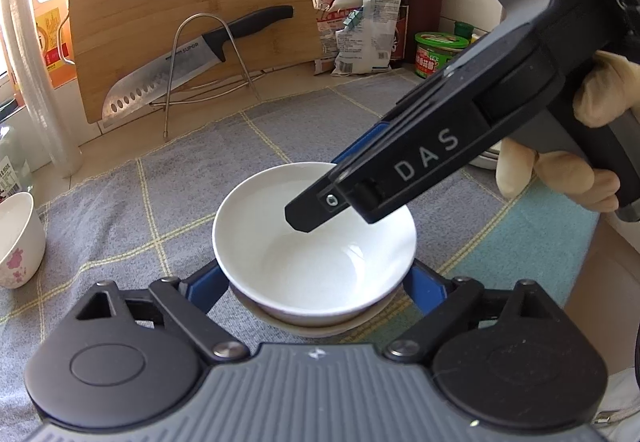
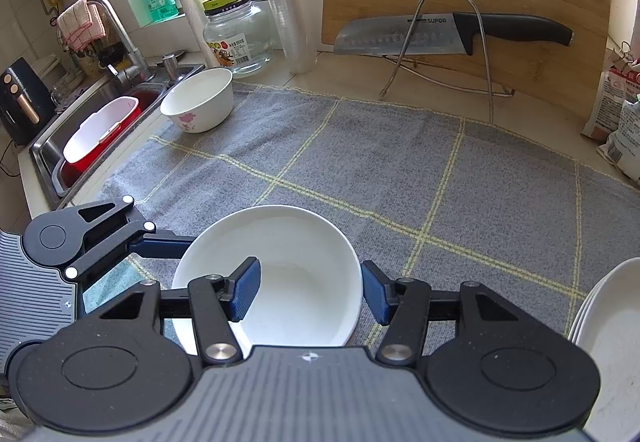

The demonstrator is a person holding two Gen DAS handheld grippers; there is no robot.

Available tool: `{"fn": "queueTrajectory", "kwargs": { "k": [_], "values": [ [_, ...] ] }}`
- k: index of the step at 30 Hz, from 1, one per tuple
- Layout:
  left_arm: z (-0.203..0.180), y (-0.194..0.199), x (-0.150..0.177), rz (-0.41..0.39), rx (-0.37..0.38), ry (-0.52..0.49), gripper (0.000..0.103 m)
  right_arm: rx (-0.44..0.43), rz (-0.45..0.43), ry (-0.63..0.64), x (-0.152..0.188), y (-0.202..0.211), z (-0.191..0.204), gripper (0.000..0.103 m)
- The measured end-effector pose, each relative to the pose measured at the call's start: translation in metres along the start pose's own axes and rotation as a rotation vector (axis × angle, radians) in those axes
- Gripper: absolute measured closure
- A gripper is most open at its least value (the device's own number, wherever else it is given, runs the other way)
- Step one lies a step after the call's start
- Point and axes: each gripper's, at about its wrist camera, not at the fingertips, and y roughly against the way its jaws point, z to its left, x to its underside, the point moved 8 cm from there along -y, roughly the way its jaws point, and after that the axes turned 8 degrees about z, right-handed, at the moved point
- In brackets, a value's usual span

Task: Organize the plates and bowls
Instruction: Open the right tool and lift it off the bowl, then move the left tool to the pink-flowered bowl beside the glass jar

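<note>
We have the white bowl [image 1: 316, 242] nested on a second dish [image 1: 320, 326] at 6 o'clock on the grey checked cloth [image 2: 400, 162]. Our left gripper [image 1: 316, 282] brackets it low on both sides, though we cannot tell whether its pads press the wall. Our right gripper [image 2: 310, 292] stands spread, 1 pad inside the rim, 1 outside, clamping nothing. If it closes off-centre, the glossy rim could slip and tip the bowl. The flowered bowl [image 2: 198, 100] waits at 10 o'clock, the plate stack [image 2: 608, 322] at 3.
</note>
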Motion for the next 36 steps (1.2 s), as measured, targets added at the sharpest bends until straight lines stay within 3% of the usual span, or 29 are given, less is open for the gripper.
{"fn": "queueTrajectory", "kwargs": {
  "k": [5,7,9,17,20,27,36],
  "values": [
    [0.0,0.002,0.0,0.002,0.001,-0.005,0.009,-0.007,-0.016,-0.001,-0.003,0.004,0.001,0.035],
    [0.0,0.004,0.0,0.003,-0.001,-0.01,0.009,0.009,-0.027,0.004,-0.004,0.005,0.001,0.018],
    [-0.001,0.006,-0.001,0.003,-0.003,-0.012,0.009,0.019,-0.038,0.007,-0.004,0.006,0.001,0.013],
    [0.005,0.029,-0.005,-0.046,-0.013,-0.013,0.004,0.029,-0.04,-0.011,-0.004,0.007,-0.004,0.008],
    [0.011,0.034,-0.008,-0.061,-0.024,0.017,0.004,0.041,-0.057,-0.013,-0.006,0.009,-0.004,0.002],
    [0.025,0.035,-0.004,-0.067,-0.094,0.109,0.004,0.058,-0.092,0.002,-0.006,0.015,-0.004,0.0],
    [0.032,0.048,0.006,-0.102,-0.228,0.276,0.003,0.064,-0.116,0.119,-0.003,0.03,-0.006,0.0]
  ]
}}
